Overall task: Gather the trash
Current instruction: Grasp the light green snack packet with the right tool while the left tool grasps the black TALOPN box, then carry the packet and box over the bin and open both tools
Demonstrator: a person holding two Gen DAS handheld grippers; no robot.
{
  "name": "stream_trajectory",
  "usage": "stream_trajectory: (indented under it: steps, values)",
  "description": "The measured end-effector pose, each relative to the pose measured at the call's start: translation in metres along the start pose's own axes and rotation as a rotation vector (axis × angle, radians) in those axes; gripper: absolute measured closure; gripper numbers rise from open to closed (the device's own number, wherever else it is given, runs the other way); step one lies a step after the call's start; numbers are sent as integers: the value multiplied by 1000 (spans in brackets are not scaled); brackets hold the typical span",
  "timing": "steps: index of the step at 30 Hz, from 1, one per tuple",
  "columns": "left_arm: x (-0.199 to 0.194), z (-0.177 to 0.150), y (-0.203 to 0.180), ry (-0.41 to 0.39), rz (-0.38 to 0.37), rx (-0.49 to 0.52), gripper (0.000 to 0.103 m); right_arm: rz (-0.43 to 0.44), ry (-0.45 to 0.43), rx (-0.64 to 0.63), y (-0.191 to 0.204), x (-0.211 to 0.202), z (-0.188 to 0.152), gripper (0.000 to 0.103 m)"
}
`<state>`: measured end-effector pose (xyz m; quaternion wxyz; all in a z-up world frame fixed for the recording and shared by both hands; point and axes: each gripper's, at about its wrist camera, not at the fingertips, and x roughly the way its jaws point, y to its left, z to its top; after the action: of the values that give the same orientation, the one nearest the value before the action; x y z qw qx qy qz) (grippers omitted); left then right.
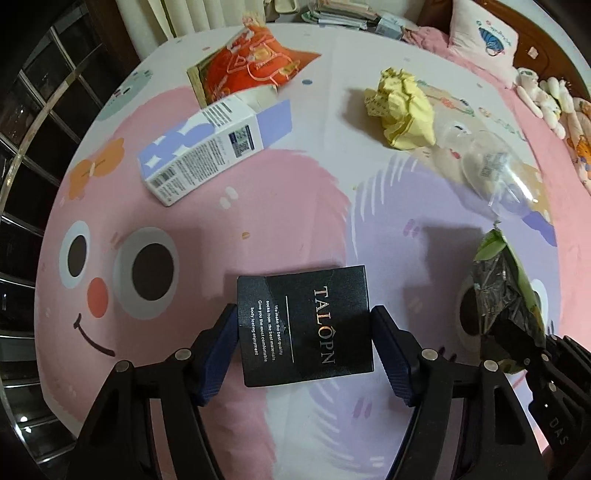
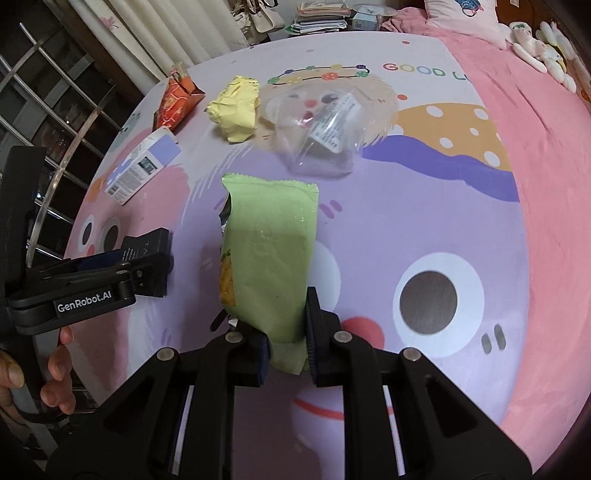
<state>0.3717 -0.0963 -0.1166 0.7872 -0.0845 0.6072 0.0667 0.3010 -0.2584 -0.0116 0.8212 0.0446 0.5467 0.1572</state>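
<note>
My left gripper (image 1: 304, 334) is shut on a black TALOPN box (image 1: 304, 325), its blue pads pressed on both sides; the box also shows in the right wrist view (image 2: 147, 245). My right gripper (image 2: 286, 332) is shut on a green snack wrapper (image 2: 269, 254), held upright above the bed; the wrapper also shows in the left wrist view (image 1: 506, 291). On the bedsheet lie a white-and-purple carton (image 1: 207, 147), an orange snack bag (image 1: 255, 66), a crumpled yellow paper (image 1: 400, 107) and a clear plastic bag (image 1: 495, 173).
The cartoon-print bedsheet (image 2: 424, 206) covers the bed. A pink pillow (image 1: 480, 40) and plush toys (image 1: 543, 96) lie at the far right. Stacked papers (image 2: 321, 16) and a curtain (image 2: 177, 33) stand beyond the bed. A glass rail (image 1: 33, 122) curves at left.
</note>
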Motion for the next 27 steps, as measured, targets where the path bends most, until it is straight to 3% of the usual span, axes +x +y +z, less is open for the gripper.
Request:
stream_trajectory:
  steps: [9, 14, 21, 27]
  values:
    - [-57, -30, 31, -82, -42, 54, 32, 12, -34, 10, 27, -24, -20, 90]
    - [-95, -66, 59, -124, -71, 99, 32, 3, -64, 25, 51, -42, -44, 90]
    - [-144, -121, 112, -188, -114, 196, 32, -32, -120, 87, 97, -70, -95, 90]
    - [-168, -168, 157, -218, -151, 250, 32, -69, -149, 137, 143, -87, -158, 90]
